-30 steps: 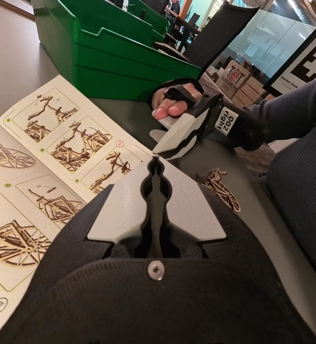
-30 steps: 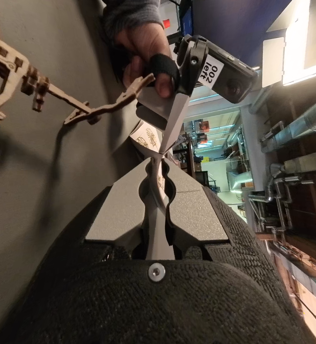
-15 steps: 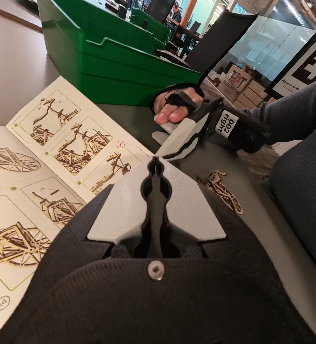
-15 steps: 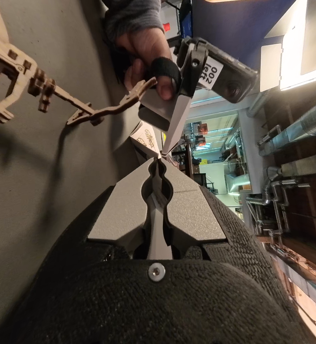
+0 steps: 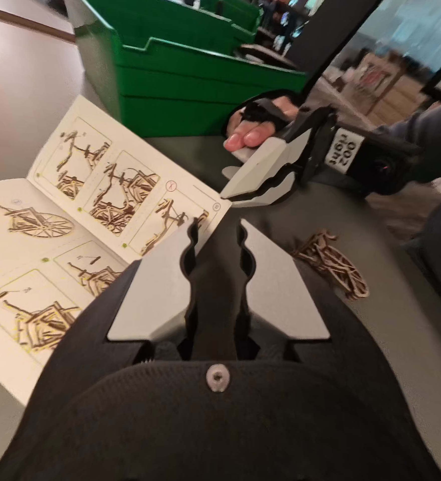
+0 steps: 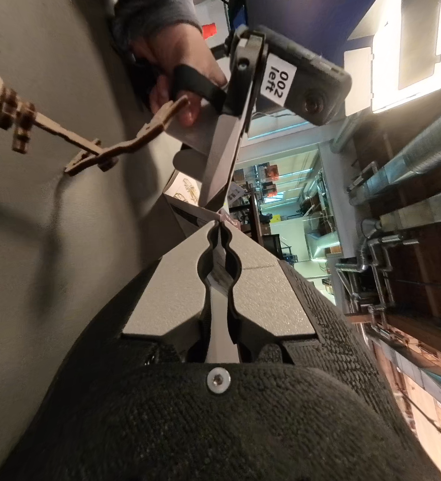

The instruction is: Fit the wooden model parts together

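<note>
A: In your left wrist view, what do you see?
B: Your left gripper (image 5: 216, 226) is spread wide and empty at centre; the wooden model (image 5: 330, 263) lies on the table (image 5: 409, 346), right of centre, the instruction booklet (image 5: 66, 221) at left.

A: And your right wrist view?
B: Your right gripper (image 6: 219, 224) is clenched at centre, apparently on nothing; the model's arm (image 6: 125, 145) reaches in from upper left.

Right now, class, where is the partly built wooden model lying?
In the left wrist view, the wooden model lies flat on the grey table, right of the open left gripper and below the right gripper, away from the instruction booklet.
</note>
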A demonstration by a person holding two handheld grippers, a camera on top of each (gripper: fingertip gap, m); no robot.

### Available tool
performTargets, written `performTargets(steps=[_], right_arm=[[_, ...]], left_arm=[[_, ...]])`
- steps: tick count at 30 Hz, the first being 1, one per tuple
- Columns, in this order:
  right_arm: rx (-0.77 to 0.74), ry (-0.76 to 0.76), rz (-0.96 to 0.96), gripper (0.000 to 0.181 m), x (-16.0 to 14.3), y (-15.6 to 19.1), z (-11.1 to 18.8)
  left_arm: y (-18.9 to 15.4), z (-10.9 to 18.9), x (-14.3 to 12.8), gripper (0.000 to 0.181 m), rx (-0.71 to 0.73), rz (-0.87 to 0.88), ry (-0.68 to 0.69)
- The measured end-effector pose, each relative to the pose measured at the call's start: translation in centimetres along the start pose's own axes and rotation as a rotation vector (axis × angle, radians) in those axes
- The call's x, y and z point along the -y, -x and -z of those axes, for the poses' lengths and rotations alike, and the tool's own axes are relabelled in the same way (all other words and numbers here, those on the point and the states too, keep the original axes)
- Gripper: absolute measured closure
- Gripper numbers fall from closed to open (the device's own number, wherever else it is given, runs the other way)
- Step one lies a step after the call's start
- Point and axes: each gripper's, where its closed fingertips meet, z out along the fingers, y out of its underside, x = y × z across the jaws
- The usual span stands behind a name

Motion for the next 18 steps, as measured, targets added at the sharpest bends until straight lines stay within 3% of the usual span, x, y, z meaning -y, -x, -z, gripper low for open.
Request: performTargets(steps=[2,8,18], right_arm=[[-0.011,0.007,0.000,0.181,-0.1,-0.2,0.0],[-0.028,0.032,0.018,0.181,-0.5,-0.3,-0.2],[-0.029,0.020,0.016,0.181,-0.3,-0.3,-0.2]], left_arm=[[0.2,-0.1,-0.1,0.153,0.057,-0.052,0.009],[1.1,0.0,0.1,0.180,0.136,-0.064,-0.008],[1.0,-0.2,-0.1,0.181,0.125,-0.057,0.011]])
